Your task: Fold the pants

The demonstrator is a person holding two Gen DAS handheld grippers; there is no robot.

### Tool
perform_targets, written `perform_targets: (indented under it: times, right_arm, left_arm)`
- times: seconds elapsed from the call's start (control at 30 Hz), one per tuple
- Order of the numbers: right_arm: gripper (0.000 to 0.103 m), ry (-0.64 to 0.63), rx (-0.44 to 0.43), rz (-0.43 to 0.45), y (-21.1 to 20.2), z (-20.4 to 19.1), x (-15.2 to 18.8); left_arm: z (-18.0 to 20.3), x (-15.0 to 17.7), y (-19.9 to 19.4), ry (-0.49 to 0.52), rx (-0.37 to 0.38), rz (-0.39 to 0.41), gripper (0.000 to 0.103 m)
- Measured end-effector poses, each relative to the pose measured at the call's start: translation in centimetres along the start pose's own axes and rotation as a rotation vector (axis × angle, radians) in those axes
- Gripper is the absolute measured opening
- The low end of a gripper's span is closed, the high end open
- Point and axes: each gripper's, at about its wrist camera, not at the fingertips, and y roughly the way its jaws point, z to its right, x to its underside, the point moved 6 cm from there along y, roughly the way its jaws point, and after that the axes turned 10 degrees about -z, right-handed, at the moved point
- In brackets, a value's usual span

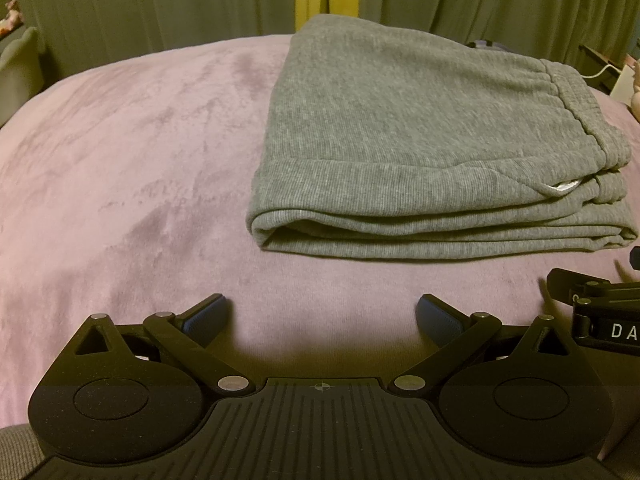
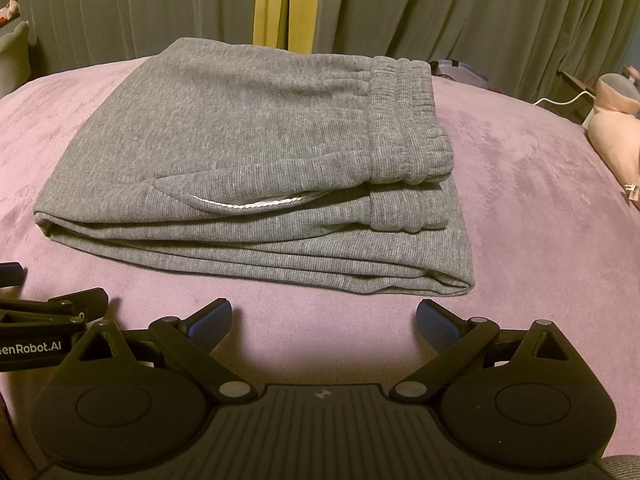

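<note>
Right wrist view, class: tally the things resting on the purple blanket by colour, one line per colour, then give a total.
Grey: 1, the folded grey knit pants, elastic waistband on the right side.
Pink: 1, the pink plush toy at the right edge.
Total: 2, both resting on the purple plush blanket.

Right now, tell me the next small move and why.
Probably none beyond backing both claws away. The gray pants already lie folded in a compact stack on the pink blanket, and the left claw and right claw are open, empty, short of the fabric.
</note>
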Motion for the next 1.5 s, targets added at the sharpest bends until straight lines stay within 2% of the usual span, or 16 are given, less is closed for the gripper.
perform_targets:
  times: [1.5]
  right_arm:
    - [0.099, 0.007, -0.010, 0.006, -0.01, 0.12, 0.01]
  left_arm:
    - [0.58, 0.08, -0.21, 0.029, -0.011, 0.016, 0.103]
